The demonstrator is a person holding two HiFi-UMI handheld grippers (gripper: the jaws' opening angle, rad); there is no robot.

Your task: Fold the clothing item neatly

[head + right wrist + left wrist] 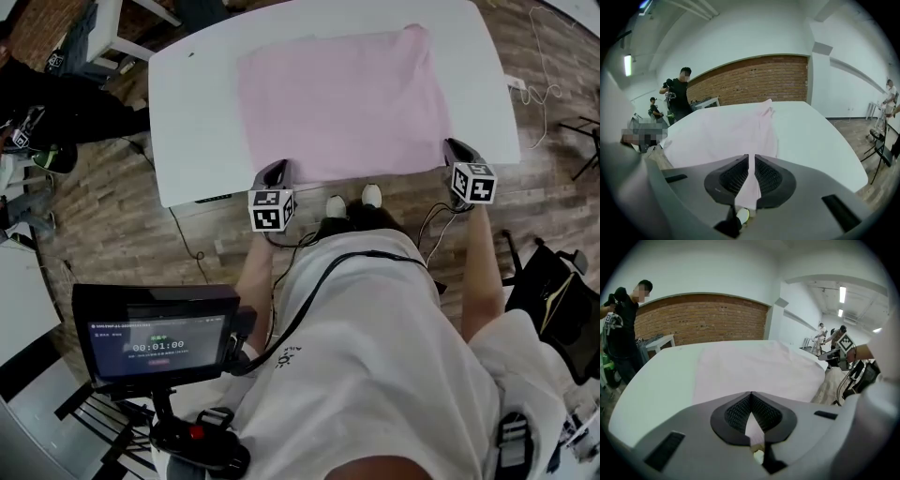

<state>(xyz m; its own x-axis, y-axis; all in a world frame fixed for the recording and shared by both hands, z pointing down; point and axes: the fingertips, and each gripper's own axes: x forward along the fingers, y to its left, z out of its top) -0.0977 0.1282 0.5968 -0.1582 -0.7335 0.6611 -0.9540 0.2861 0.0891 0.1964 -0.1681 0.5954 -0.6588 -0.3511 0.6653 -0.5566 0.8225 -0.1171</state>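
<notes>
A pale pink garment (347, 101) lies spread flat on the white table (197, 112), reaching its near edge. My left gripper (278, 171) is at the garment's near left corner, shut on the pink cloth (752, 425), which runs between its pads. My right gripper (457, 150) is at the near right corner, with a strip of the same cloth (751, 185) pinched between its narrowly set jaws. From the right gripper view the garment (726, 133) stretches away toward the table's far end.
Wooden floor surrounds the table. A monitor on a stand (155, 333) sits at my lower left. A person in black (621, 333) stands beyond the table's far side by a brick wall (703, 317). A black chair (562, 300) is at my right; cables trail on the floor.
</notes>
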